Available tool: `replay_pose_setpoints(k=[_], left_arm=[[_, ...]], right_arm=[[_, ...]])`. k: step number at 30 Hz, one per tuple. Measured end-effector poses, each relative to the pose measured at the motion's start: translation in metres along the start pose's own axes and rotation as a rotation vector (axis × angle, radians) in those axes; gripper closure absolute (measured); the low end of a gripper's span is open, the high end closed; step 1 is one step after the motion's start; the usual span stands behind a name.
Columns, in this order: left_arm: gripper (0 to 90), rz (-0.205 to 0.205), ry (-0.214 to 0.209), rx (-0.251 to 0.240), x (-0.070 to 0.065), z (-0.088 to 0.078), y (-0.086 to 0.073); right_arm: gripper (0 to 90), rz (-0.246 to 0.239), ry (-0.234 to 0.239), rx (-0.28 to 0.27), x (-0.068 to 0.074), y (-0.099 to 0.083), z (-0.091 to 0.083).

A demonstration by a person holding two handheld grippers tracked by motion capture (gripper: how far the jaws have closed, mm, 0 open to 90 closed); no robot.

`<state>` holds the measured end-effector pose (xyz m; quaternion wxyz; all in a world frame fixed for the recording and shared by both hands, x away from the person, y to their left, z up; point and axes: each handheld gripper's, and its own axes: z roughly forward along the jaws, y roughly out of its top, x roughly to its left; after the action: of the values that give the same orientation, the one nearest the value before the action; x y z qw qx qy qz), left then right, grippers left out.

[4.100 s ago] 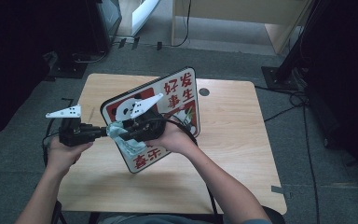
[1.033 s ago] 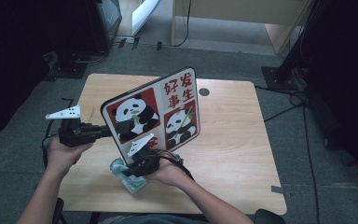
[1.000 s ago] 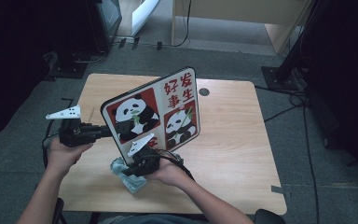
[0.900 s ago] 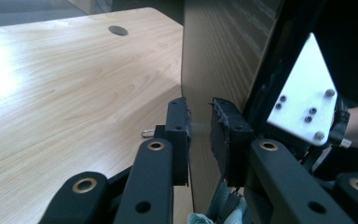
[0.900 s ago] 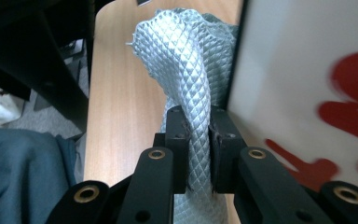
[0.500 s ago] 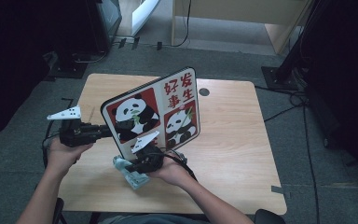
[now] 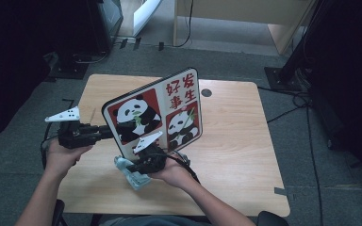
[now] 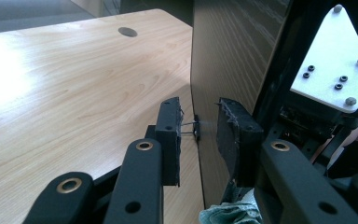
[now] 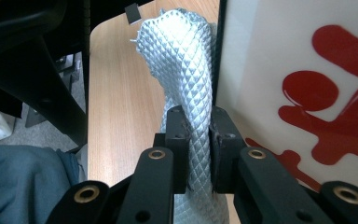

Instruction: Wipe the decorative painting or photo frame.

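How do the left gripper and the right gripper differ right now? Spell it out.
The right gripper is clamped shut on a silvery quilted cloth. The left gripper has its jaws apart around the edge of the panda board, having just been opening. The left gripper sits at the board's left edge, the right gripper low by its bottom edge. Both are black, hand-held and carry a pale three-cornered plate.

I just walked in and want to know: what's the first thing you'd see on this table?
The big panda board, with red panels and red writing, stands tilted up near the middle of the wooden table. The left gripper reaches its left edge, its jaws apart on either side of it. In front, the right gripper pinches a pale quilted cloth beside the board's bottom corner.
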<state>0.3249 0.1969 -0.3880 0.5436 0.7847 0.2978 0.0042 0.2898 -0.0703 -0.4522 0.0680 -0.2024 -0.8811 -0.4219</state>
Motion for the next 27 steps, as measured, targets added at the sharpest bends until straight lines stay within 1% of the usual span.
replay_pose_setpoints(k=[2, 4, 6, 10, 14, 16, 20, 24, 27], left_arm=[[69.0, -0.001, -0.002, -0.001, 0.001, -0.001, -0.001], [67.2, -0.006, -0.011, -0.001, 0.002, -0.001, -0.002], [66.3, -0.004, -0.010, -0.002, 0.003, -0.002, -0.002], [64.9, 0.001, 0.000, 0.018, 0.005, -0.001, -0.004], [63.4, 0.007, 0.010, 0.023, 0.006, -0.002, -0.006], [62.9, 0.010, 0.013, 0.018, 0.008, -0.003, -0.007], [60.0, 0.010, 0.017, 0.016, 0.012, -0.003, -0.011], [58.6, 0.020, 0.025, 0.024, 0.014, -0.002, -0.013], [57.9, 0.021, 0.027, 0.010, 0.014, -0.005, -0.014]], right_arm=[[80.9, 0.006, 0.000, 0.000, 0.000, 0.000, 0.000], [80.9, 0.002, 0.000, 0.000, 0.000, 0.000, -0.001], [80.9, 0.003, 0.000, -0.002, 0.000, 0.001, -0.001], [80.9, 0.009, 0.000, -0.001, 0.000, 0.001, -0.001], [80.9, 0.017, 0.000, 0.002, 0.000, 0.002, -0.002], [81.0, 0.029, 0.002, 0.007, 0.000, 0.002, -0.002], [81.0, 0.030, -0.003, 0.010, 0.000, 0.004, -0.003], [81.0, 0.028, -0.007, 0.003, 0.000, 0.005, -0.004], [81.0, 0.030, -0.011, -0.001, 0.001, 0.007, -0.004]])
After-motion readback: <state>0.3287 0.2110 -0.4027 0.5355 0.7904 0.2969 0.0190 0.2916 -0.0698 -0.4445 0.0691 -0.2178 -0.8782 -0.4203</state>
